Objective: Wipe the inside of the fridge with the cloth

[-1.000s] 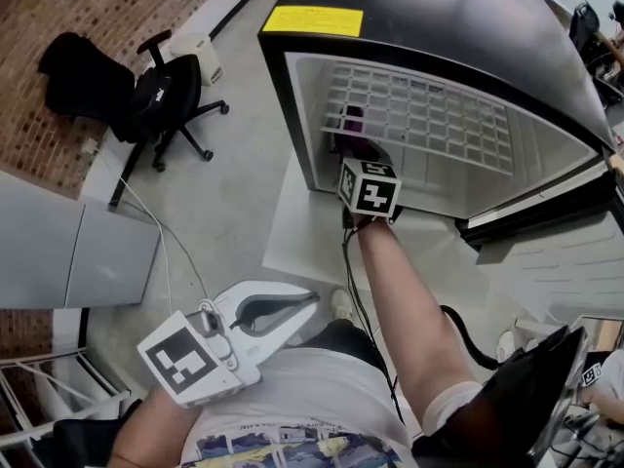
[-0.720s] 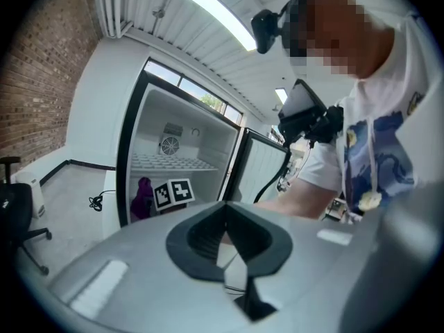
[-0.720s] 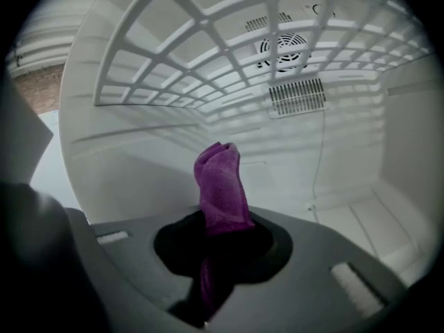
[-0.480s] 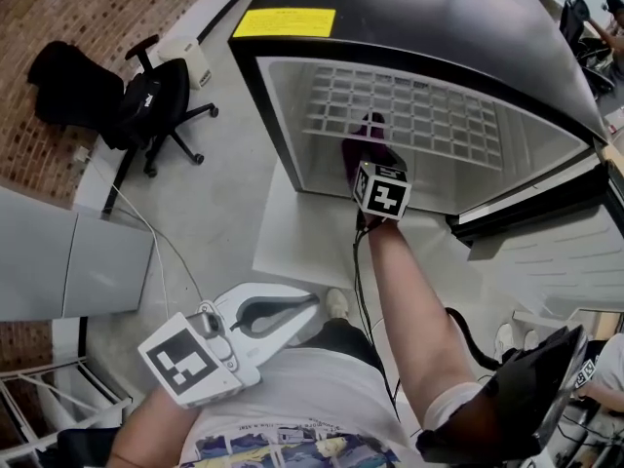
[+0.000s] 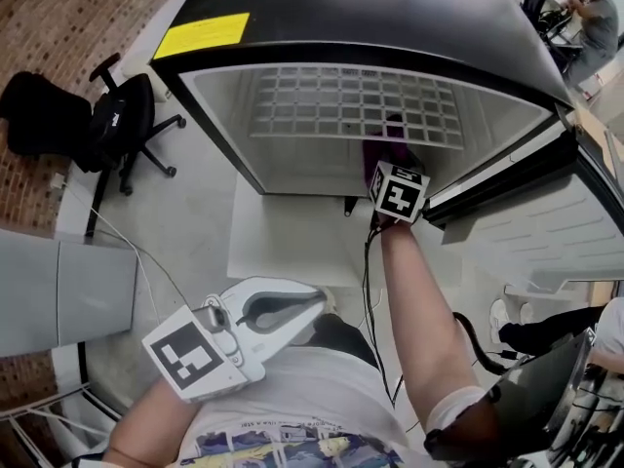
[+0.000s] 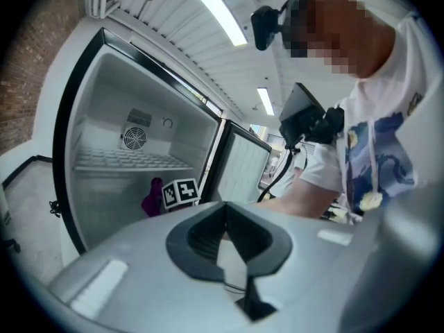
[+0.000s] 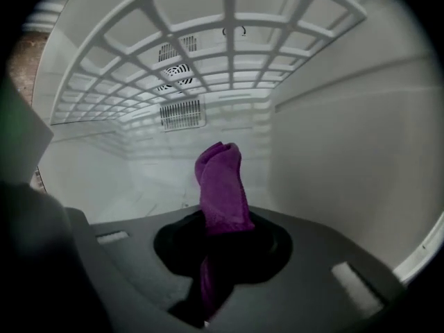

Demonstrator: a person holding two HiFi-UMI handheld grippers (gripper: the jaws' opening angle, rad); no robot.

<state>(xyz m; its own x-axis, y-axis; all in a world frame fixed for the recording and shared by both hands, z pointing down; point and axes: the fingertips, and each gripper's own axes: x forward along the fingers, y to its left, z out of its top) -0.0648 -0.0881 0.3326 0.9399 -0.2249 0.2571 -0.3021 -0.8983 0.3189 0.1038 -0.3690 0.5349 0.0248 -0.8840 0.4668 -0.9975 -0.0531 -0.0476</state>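
Sticking up from the right gripper (image 7: pixel 211 276), whose jaws are clamped on its lower end, the purple cloth (image 7: pixel 220 179) sits mid-frame inside the fridge (image 5: pixel 210 115), under the wire shelf (image 7: pixel 208 54) and seemingly touching no surface. I judge that most of the wiping is left, walls and floor alike. Room opens to the left and ahead, the right wall (image 7: pixel 347 144) is near, and the left gripper (image 5: pixel 307 305), jaws together on nothing, hangs outside at lower left.

Now farther right inside fridge (image 5: pixel 312 159): right claw (image 7: pixel 208 255) and purple cloth (image 7: pixel 220 179).
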